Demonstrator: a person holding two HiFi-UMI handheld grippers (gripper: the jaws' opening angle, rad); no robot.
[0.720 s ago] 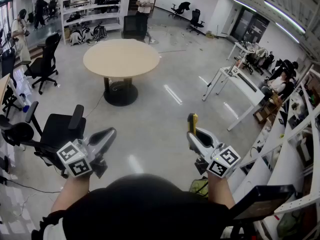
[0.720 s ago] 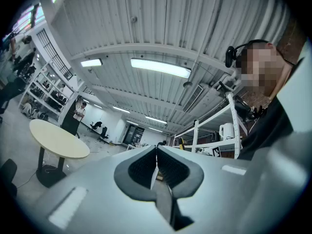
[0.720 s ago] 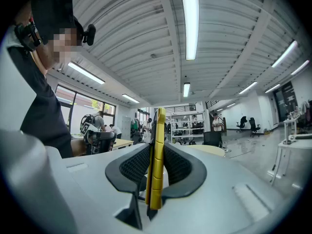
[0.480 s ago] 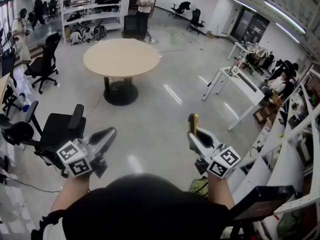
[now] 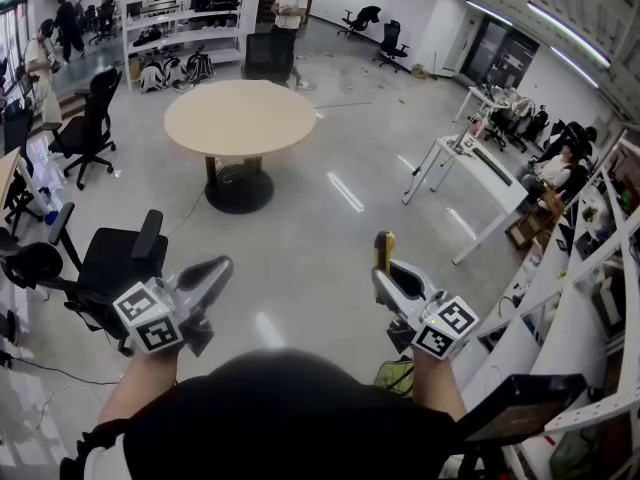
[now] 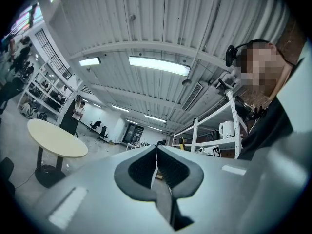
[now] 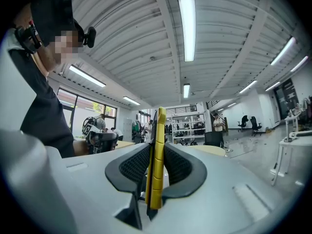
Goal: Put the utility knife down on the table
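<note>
Progress stands at the carrying stage: the knife (image 7: 157, 155) is clenched in the right gripper (image 5: 386, 271), and nothing has been set down yet. In the right gripper view the two dark pads (image 7: 132, 168) press on its flat sides. The yellow body stands edge-on between them and reaches out past the jaw tips. In the head view that yellow end pokes out ahead of the gripper, over bare floor (image 5: 300, 258). The left gripper (image 5: 220, 266) is empty, its jaws closed on each other with only a thin seam showing between them in its own view. It is held beside the right one, apart from it, and takes no part in the hold. The round tabletop (image 5: 240, 118) lies well ahead of both grippers, more to the left gripper's side, with open floor between, and nothing that I can make out rests on it. A black chair (image 5: 120, 258) stands just outward of the left gripper, and a white desk (image 5: 470, 163) lies ahead and outward of the right one. Which surface is meant cannot be told for sure, though the round one looks the likelier. As I judge it, the grasp is done and everything after it is left: bringing the right gripper over a tabletop, lowering until the knife lies on it, parting the jaws and drawing back clear.
</note>
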